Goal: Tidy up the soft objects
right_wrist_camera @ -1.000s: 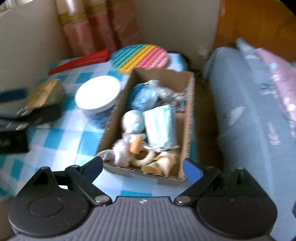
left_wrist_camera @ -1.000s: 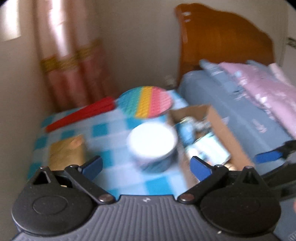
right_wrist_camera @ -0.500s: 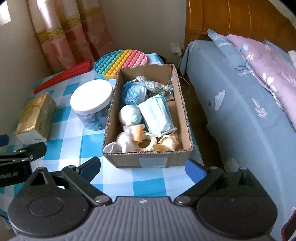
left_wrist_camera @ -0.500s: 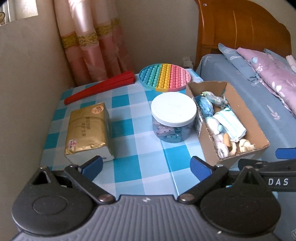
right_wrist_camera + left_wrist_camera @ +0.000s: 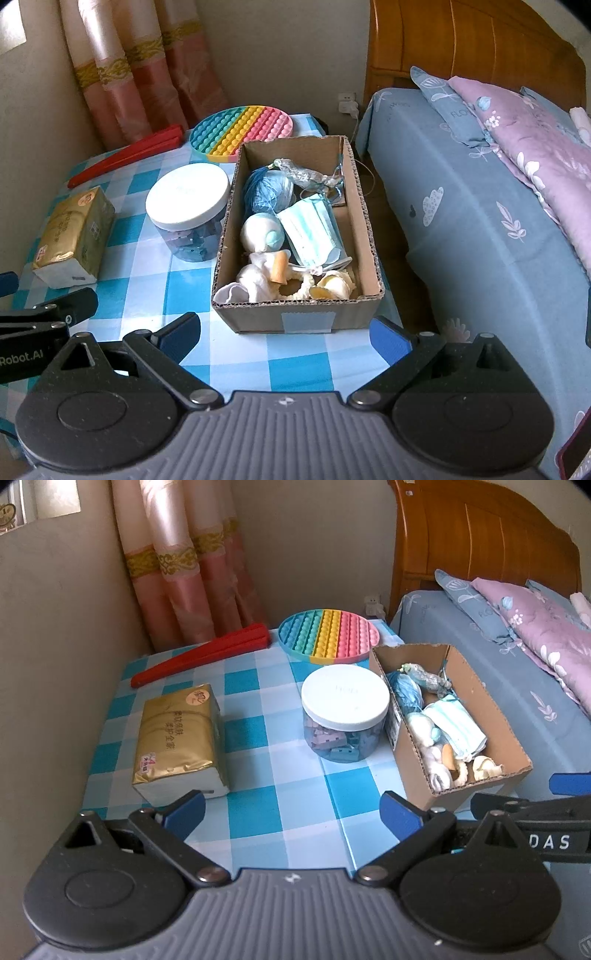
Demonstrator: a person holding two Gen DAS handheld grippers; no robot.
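Note:
A cardboard box stands on the checked table's right side and holds several soft items: a light blue face mask, a blue yarn ball, a white round toy and pale cloth pieces. In the left wrist view the same box sits right of centre. My right gripper hovers open just before the box's near wall, nothing between its fingers. My left gripper is open above the table's near edge, left of the box, with a gold tissue pack near its left finger.
A clear jar with a white lid stands left of the box. A round rainbow pop mat and a red folded fan lie at the back. Curtains and wall close off the left; a blue bed runs along the right.
Both views have pulled back and steadied from a blurred sweep. The table and box now sit farther ahead, and each gripper's tips show at the edge of the other's view.

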